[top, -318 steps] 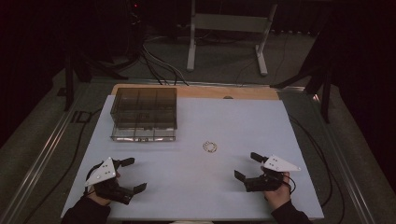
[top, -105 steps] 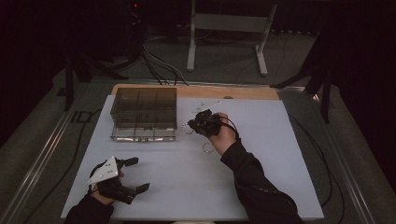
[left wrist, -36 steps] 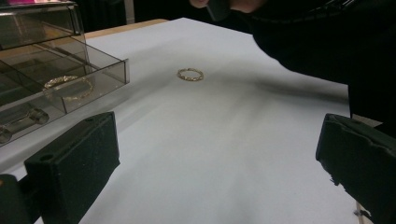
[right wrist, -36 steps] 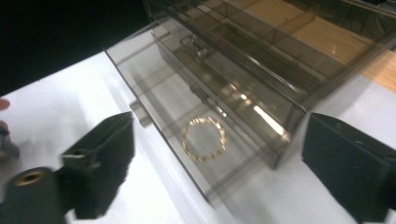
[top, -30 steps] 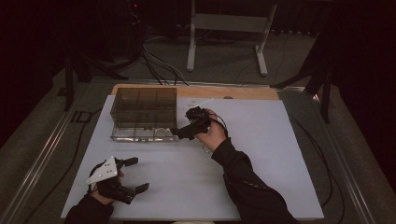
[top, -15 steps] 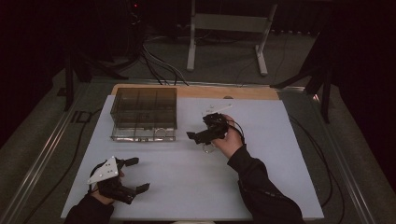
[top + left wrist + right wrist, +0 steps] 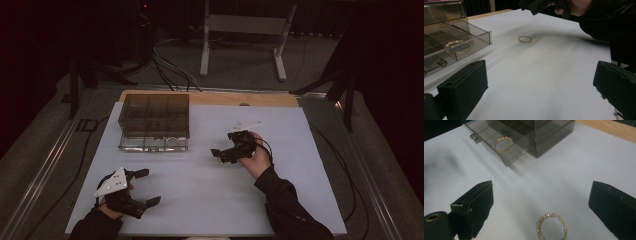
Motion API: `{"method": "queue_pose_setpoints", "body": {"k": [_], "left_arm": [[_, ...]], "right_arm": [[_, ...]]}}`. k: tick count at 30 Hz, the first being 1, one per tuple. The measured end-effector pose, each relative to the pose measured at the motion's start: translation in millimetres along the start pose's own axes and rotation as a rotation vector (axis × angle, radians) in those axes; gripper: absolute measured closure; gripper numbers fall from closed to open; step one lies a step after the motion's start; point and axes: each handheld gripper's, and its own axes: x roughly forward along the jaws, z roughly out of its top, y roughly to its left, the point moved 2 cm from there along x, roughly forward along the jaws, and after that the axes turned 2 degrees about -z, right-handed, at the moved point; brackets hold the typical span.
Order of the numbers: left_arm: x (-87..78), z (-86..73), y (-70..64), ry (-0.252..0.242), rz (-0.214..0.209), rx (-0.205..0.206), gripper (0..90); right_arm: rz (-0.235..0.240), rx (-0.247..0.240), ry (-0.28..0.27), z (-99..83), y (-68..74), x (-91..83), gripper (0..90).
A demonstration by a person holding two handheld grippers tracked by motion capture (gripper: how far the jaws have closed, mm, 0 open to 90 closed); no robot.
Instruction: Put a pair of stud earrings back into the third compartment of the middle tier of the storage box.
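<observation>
Your right gripper point(image 7: 541, 207) hangs with jaws released over the gold bracelet point(image 7: 551, 226) near the drawer box point(image 7: 524, 135); clench off-centre and the flat chain skids across the desk point(image 7: 574, 170).

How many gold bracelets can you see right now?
2. One bracelet on the table lies between the open right gripper jaws; one bracelet in the drawer of the smoky box. Other compartments may hide more.

Both forearms wore dark long sleeves. The left gripper point(image 7: 140, 189) was black, topped by a grey three-cornered plate; the right gripper point(image 7: 218, 154) was black too — a thin cable looped from it. Jaws were blocky, matte black.
</observation>
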Motion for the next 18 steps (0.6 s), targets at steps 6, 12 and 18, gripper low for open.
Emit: {"method": "queue_pose_setpoints", "body": {"k": [6,12,18], "left_arm": [[0.3,-0.2,-0.1,0.002,-0.001,0.001,0.5],[0.3,0.1,-0.2,0.004,0.004,-0.001,0.5],[0.0,0.1,0.1,0.002,0.002,-0.005,0.5]], "right_arm": [[0.001,0.004,0.014,-11.8,-0.8,-3.7,8.0],[0.009,0.013,0.02,-22.7,-1.2,-3.3,8.1],[0.011,0.014,0.037,-34.5,2.0,3.1,8.6]]}}
